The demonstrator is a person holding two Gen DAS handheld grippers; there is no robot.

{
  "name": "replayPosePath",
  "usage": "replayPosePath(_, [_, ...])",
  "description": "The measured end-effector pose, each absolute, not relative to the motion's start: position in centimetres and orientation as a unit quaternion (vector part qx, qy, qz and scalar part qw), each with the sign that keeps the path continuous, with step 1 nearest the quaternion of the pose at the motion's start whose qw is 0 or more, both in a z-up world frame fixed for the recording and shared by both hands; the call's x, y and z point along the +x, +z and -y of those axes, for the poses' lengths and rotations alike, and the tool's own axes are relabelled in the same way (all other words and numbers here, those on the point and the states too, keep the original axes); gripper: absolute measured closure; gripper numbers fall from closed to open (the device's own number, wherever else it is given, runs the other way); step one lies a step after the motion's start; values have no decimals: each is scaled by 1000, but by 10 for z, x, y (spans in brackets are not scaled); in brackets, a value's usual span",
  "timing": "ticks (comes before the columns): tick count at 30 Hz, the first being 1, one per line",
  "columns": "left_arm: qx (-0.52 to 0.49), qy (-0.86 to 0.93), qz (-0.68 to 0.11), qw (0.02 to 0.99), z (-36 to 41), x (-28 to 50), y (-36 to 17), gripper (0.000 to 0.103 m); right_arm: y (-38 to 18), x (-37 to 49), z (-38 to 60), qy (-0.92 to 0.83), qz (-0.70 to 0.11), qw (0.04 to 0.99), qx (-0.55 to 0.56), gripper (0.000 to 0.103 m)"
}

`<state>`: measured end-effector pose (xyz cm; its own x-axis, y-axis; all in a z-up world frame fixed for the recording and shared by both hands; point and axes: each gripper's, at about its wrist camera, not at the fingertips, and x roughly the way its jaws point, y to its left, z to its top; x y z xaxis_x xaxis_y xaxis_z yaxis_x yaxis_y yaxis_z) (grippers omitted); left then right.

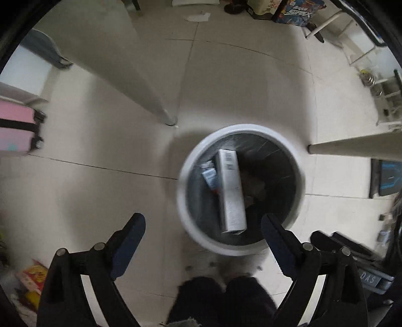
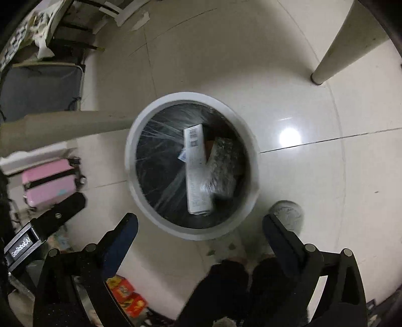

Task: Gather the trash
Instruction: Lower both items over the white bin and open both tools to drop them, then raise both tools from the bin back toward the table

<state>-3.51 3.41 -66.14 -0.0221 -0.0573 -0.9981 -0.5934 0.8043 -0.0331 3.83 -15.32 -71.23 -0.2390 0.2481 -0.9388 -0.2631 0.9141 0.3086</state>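
A round white trash bin (image 1: 183,191) with a black liner stands on the floor below both grippers; it also shows in the right wrist view (image 2: 130,156). Inside lies a long white box (image 1: 231,191), also seen in the right wrist view (image 2: 197,173), with a small blue-white packet (image 1: 209,176) beside it. A crinkled silvery wrapper (image 2: 222,166) lies against the box. My left gripper (image 1: 203,226) is open and empty above the bin's near rim. My right gripper (image 2: 199,223) is open and empty above the bin. The left gripper's body (image 2: 45,226) shows at the left of the right wrist view.
Pale table legs (image 1: 140,83) (image 2: 334,47) stand around the bin. A pink suitcase (image 1: 17,125) (image 2: 50,183) lies to the left. Red and yellow packets (image 2: 125,294) lie on the floor near my feet. Boxes (image 1: 294,10) and a white rack (image 1: 377,83) stand at the far right.
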Motion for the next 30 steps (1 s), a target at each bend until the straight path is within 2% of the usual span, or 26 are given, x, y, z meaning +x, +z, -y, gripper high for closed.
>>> replayPosePath(8, [-199,205,-696,659,-25,-51,-619,9,-665,28,151,166,-725,658,-116,3])
replayPosePath(18, [-186,200,-688,672,-4,-60,-565,9,-575,14,147,169,-690,688,-148,3])
replayPosePath(30, [-178,188,-664,701,3,-81,-430,9,-424,-14,152,188,-668,707,-133,3])
